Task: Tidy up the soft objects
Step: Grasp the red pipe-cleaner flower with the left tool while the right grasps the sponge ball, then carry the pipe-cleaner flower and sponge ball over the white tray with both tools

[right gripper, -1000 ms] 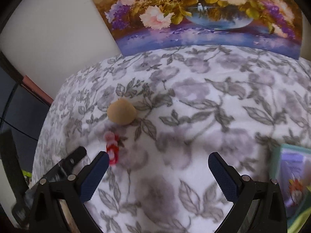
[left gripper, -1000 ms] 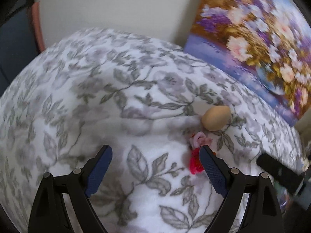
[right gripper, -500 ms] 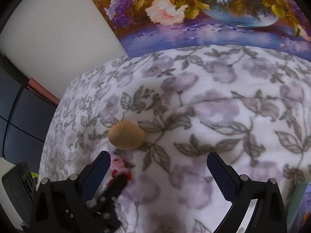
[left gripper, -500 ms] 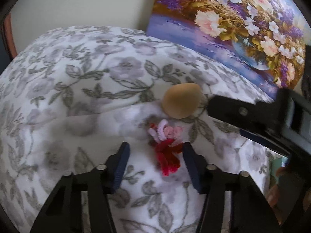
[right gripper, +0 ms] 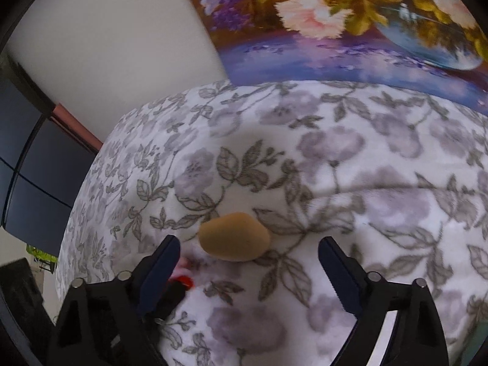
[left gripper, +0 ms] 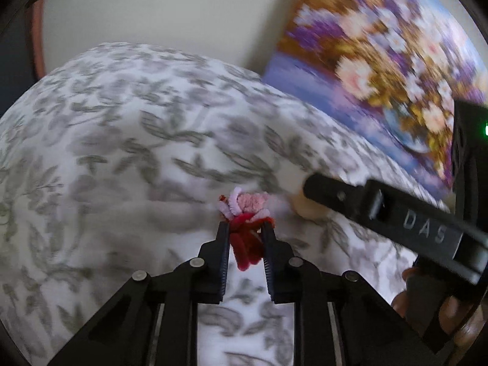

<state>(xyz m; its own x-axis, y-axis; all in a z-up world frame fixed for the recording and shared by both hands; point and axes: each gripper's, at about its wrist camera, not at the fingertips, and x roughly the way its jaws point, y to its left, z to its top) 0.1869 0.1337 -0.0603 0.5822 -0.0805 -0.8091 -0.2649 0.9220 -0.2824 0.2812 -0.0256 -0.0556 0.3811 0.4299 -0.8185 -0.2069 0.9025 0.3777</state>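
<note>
Okay, just finished squeezing the left gripper (left gripper: 246,225) in on the fuzzy pipe-cleaner flower (left gripper: 251,201). Went from gaping wide a second ago, flower off to one side, to nearly closed now, pinching the red stem part with the pink head poking out past the tips. Resting on the floral blanket (right gripper: 335,152) by the look of it, not lifted clear yet. Means having pickup number one pretty much in hand; only needs raising and carrying off to a spot for the soft stuff (no bin or pile in sight, so can't say where). Over to the right gripper (right gripper: 248,241): slid in across the blanket and narrowed a touch, but standing wide open, straddling the tan egg-shaped squishy (right gripper: 235,236) without touching it on either pad. Looks like lining up a second grab right beside the first. Pose-wise: both angled steeply down at the bed and crowded close together, with one right finger cutting across the left camera's view just beside the flower and hiding most of the egg thing. Worth watching for a bump between the two when lifting.
</note>
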